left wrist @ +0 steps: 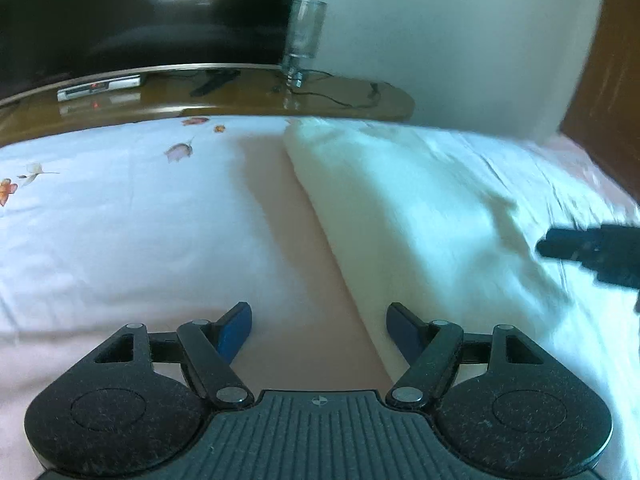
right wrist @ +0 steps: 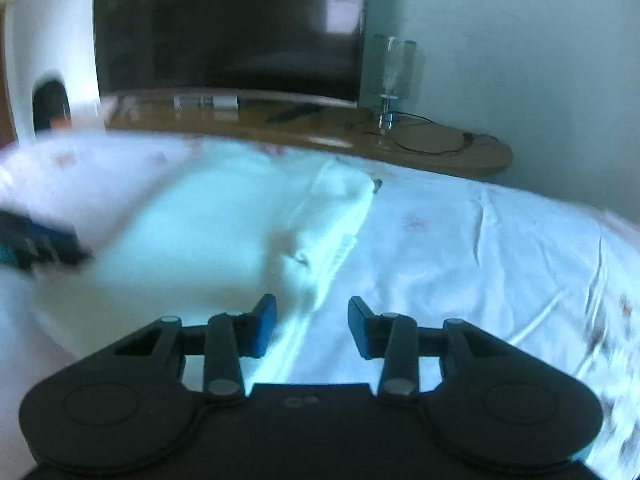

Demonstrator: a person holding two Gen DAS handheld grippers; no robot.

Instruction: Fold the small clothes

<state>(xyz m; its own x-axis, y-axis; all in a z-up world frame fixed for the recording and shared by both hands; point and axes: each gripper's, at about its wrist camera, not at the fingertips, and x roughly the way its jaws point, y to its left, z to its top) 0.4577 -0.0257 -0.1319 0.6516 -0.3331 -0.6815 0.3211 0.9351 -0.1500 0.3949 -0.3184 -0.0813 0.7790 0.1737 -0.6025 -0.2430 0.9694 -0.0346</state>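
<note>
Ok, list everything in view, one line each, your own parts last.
white garment: one, white, lying on the bed, long edge folded.
bedsheet: one, pale pink with flower print, covering the bed.
wooden shelf: one, brown, beyond the bed.
television: one, black, on the shelf.
glass lamp: one, clear, at the shelf's right end.
cable: one, black, on the shelf.
left gripper: black, blue fingers, open, empty.
right gripper: black, open, empty.

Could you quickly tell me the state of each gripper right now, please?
Left gripper: jaws open, holding nothing.
Right gripper: jaws open, holding nothing, over the white garment's edge.
</note>
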